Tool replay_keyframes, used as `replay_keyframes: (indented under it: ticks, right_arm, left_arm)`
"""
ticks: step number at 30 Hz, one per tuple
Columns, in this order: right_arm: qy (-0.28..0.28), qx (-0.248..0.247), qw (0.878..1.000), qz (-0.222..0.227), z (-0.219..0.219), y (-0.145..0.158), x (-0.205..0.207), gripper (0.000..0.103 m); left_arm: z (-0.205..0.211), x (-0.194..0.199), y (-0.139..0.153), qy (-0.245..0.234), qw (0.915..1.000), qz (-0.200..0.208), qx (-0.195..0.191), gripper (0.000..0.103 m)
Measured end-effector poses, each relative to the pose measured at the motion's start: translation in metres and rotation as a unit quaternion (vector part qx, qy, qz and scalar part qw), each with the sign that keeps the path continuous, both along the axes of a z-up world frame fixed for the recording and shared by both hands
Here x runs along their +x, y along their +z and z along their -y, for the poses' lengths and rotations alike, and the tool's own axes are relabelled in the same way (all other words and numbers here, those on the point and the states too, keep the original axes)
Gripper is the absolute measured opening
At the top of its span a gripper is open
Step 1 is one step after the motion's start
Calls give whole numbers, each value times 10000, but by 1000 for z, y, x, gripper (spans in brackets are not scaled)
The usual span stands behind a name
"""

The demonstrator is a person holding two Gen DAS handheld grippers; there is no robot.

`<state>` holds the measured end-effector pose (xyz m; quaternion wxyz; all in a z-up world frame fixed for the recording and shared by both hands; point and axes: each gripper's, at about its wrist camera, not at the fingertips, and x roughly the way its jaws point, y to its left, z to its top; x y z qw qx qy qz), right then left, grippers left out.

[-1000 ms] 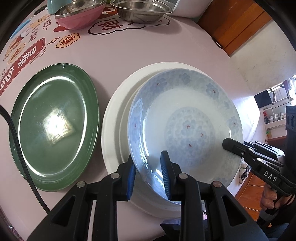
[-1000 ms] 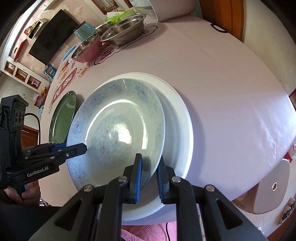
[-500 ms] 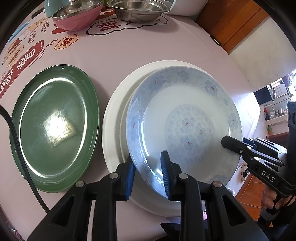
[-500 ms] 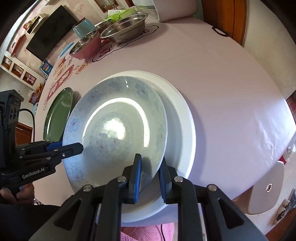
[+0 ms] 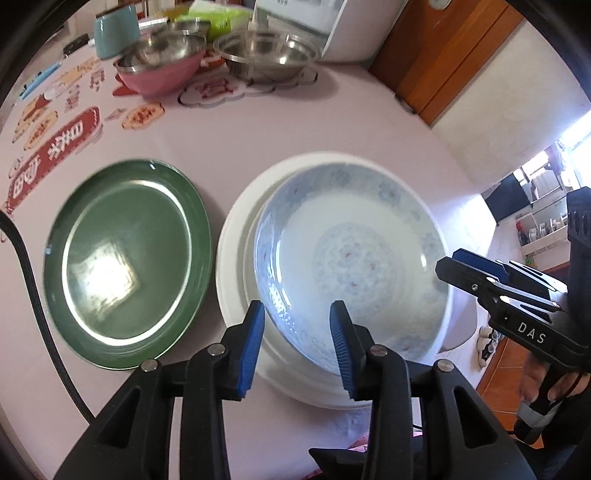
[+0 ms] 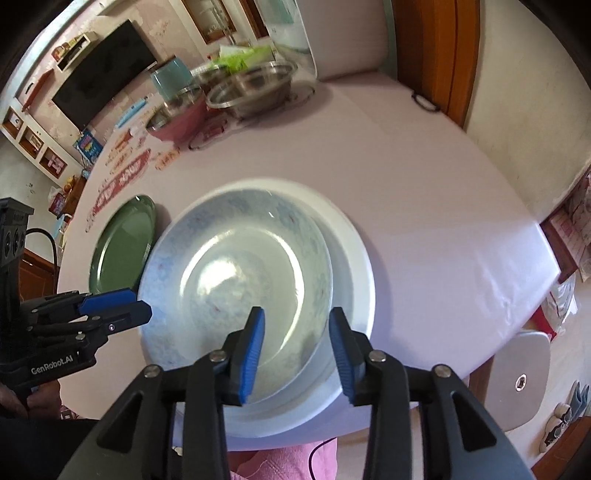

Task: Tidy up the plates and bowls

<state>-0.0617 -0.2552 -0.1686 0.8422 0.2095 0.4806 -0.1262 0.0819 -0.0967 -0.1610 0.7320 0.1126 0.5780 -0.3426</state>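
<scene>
A blue-patterned plate [image 5: 351,258] [image 6: 236,280] lies on a larger white plate [image 5: 236,266] [image 6: 354,258], off-centre toward one side. A green plate [image 5: 125,266] [image 6: 122,247] lies flat beside them. My left gripper [image 5: 297,343] hovers over the patterned plate's near rim with its jaws opening; the rim shows between the blue pads without touching them. My right gripper [image 6: 295,347] stands the same way at the opposite rim, jaws opening and pads clear of the plate. Each gripper also shows in the other's view, the right gripper [image 5: 476,273] and the left gripper [image 6: 118,306].
At the table's far side stand a pink bowl [image 5: 162,70] [image 6: 177,114] with a steel bowl inside, a larger steel bowl [image 5: 266,55] [image 6: 255,92] and a teal cup [image 5: 114,29]. A black cable [image 5: 33,288] crosses the left edge. A stool [image 6: 524,380] stands past the table edge.
Both grippers have let go of the patterned plate's rim, their jaws spreading apart. Both have lifted away from the table, so more of the far bowls shows.
</scene>
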Motion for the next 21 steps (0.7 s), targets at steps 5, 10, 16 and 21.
replay_keyframes:
  ticks: [5, 10, 16, 21]
  right_arm:
    - [-13, -213, 9993, 297, -8, 24, -7, 45]
    - [-8, -522, 9974, 499, -23, 43, -13, 46]
    - [21, -621, 9954, 730, -38, 61, -18, 46]
    - [133, -702, 9932, 919, -52, 70, -19, 46]
  left_arm:
    - [-10, -7, 20, 49, 9996, 203, -187, 36]
    - [-30, -15, 39, 256, 9983, 370, -360, 47]
    - [-64, -25, 53, 688, 9950, 561, -463, 51]
    - [-101, -31, 60, 1100, 9900, 726, -509, 60]
